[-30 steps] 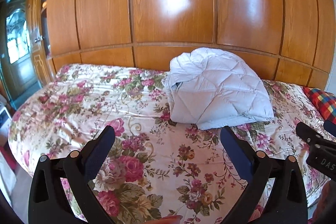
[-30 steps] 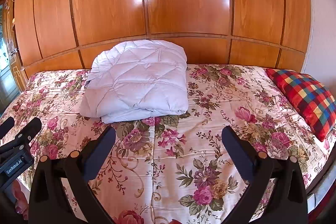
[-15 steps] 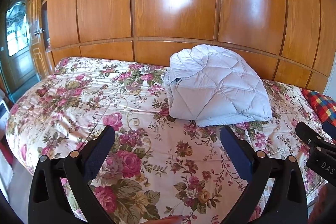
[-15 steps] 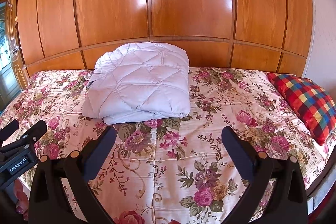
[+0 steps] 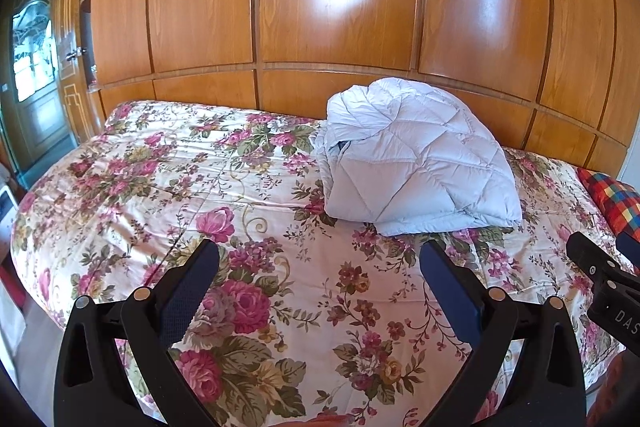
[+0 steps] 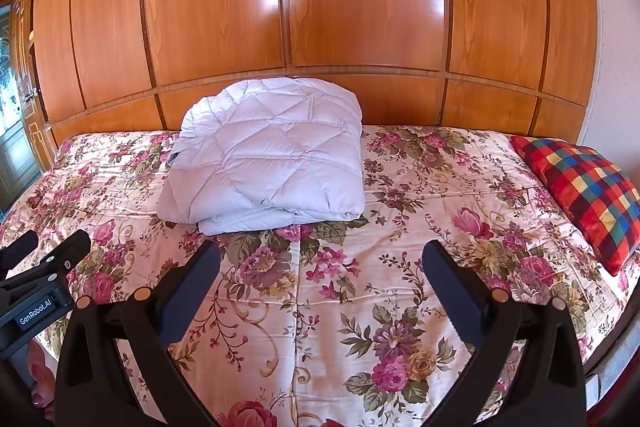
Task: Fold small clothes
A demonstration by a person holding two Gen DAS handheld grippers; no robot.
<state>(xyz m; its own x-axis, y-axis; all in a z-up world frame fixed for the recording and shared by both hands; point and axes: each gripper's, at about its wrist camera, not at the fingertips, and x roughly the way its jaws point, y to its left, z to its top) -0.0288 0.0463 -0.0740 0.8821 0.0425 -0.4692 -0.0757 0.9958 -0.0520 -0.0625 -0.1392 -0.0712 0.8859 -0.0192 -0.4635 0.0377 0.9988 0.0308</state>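
Observation:
A pale blue quilted garment (image 5: 412,159) lies folded in a bundle on the floral bedspread (image 5: 200,187), near the wooden headboard; it also shows in the right wrist view (image 6: 272,155). My left gripper (image 5: 320,259) is open and empty, held above the bed's near part, short of the bundle. My right gripper (image 6: 322,259) is open and empty, also short of the bundle. Each gripper shows at the edge of the other's view: the right one (image 5: 600,275) and the left one (image 6: 40,267).
A wooden panelled wall (image 6: 320,7) stands right behind the bed. A red checked pillow (image 6: 584,187) lies at the bed's right end. A wooden door with glass (image 5: 32,75) is at the far left. The bedspread (image 6: 400,227) fills the foreground.
Both grippers have risen or tilted slightly, so the bed and bundle sit a little lower in view. Both stay open and the bundle has not moved.

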